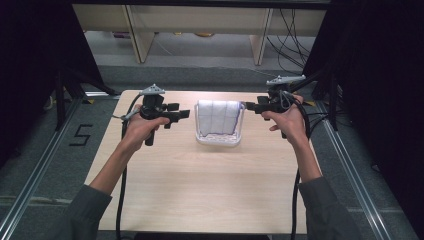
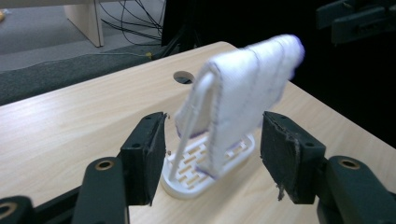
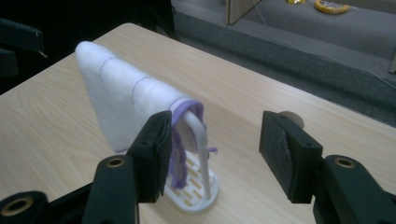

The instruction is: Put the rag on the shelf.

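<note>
White cloth (image 1: 218, 117) draped over small white rack (image 1: 218, 139), mid-counter, toward the far edge. Left claw (image 1: 186, 113) released, jaws spread wide, hovering just beside the rack's left end. Right claw (image 1: 245, 105) likewise released, close to the right end, touching nothing. Soft, light, floppy cloth by the look of it, purple stitching along the edges; likely to sag and slide off the rail once pulled. Best pinched at the hanging corners or the top fold. Rack light too, probably tips easily. Pale wood counter (image 1: 200, 190), smooth, cable hole near the far corner; grey floor, dark curtains, loose cables beyond
</note>
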Demonstrator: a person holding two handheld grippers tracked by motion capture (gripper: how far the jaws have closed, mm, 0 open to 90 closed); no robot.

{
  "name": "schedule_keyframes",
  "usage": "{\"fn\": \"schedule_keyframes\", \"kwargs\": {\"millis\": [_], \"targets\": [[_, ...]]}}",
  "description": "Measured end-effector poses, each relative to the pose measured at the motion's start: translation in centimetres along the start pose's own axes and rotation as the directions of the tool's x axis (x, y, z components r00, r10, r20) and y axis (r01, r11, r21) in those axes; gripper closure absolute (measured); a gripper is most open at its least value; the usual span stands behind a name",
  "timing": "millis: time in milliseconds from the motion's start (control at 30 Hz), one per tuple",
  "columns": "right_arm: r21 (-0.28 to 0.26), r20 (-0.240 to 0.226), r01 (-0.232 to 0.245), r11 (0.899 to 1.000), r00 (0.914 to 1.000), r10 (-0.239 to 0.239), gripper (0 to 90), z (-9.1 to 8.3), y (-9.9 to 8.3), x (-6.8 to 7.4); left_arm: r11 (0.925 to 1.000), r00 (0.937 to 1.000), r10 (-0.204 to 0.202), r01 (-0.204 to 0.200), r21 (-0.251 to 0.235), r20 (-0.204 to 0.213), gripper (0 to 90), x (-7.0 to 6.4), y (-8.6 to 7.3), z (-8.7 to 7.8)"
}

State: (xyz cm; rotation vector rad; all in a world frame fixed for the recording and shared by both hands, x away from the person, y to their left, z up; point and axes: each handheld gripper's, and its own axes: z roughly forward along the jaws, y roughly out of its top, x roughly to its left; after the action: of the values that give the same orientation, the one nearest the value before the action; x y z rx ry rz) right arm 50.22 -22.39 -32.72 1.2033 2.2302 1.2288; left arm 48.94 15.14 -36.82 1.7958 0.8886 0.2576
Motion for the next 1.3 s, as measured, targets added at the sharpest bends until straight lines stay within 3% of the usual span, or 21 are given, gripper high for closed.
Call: {"fn": "schedule_keyframes", "kwargs": {"millis": [100, 233, 500, 867, 967, 1000, 1100, 1133, 1267, 1300], "targets": [[-0.018, -0.001, 0.026, 0.999, 0.9997, -0.026, 43.2, -0.3, -0.7, 0.2, 1.0, 1.0, 0.009, -0.009, 0.003, -0.001, 39.8, -0.6, -1.1, -0.2], [-0.028, -0.02, 0.009, 1.0, 0.9998, -0.01, 42.6, -0.9, -1.5, 0.8, 1.0, 0.9999, 0.009, -0.009, -0.001, 0.012, 38.9, -1.1, -2.3, -0.4], [-0.063, -0.058, 0.025, 0.998, 0.9979, -0.029, 41.4, -1.4, -3.4, 2.3, 0.9997, 0.9993, 0.021, -0.022, 0.013, 0.03, 35.1, -2.5, -4.3, -1.1], [-0.096, -0.079, 0.029, 0.995, 0.9962, -0.037, 40.4, -1.6, -5.9, 3.4, 0.9992, 0.9978, 0.04, -0.04, -0.002, 0.054, 31.6, -3.8, -5.8, -2.2], [-0.07, -0.087, 0.018, 0.997, 0.9959, -0.024, 40.2, -1.8, -6.4, 3.8, 0.9985, 0.9971, 0.055, -0.055, -0.005, 0.052, 31.3, -4.1, -6.2, -2.4], [-0.083, -0.08, 0.037, 0.996, 0.9958, -0.044, 40.1, -1.6, -6.6, 3.7, 0.998, 0.9971, 0.063, -0.063, -0.001, 0.044, 31.3, -4.3, -6.3, -2.3], [-0.068, -0.084, 0.014, 0.998, 0.9963, -0.02, 39.5, -1.7, -6.9, 4.0, 0.9966, 0.996, 0.082, -0.082, 0.008, 0.035, 30.7, -4.5, -6.6, -2.3], [-0.081, -0.084, 0.041, 0.996, 0.9953, -0.048, 38.9, -1.6, -7.1, 3.9, 0.9964, 0.9955, 0.084, -0.085, 0.01, 0.044, 30.7, -4.6, -6.7, -2.3], [-0.071, -0.093, 0.018, 0.997, 0.9953, -0.025, 36.2, -1.6, -7.6, 4.2, 0.9956, 0.9951, 0.091, -0.092, 0.017, 0.037, 29.6, -4.8, -7.2, -2.4], [-0.086, -0.091, 0.034, 0.996, 0.995, -0.041, 36.1, -1.4, -7.7, 4.0, 0.9957, 0.9952, 0.091, -0.091, 0.018, 0.037, 29.5, -4.8, -7.4, -2.4]]}}
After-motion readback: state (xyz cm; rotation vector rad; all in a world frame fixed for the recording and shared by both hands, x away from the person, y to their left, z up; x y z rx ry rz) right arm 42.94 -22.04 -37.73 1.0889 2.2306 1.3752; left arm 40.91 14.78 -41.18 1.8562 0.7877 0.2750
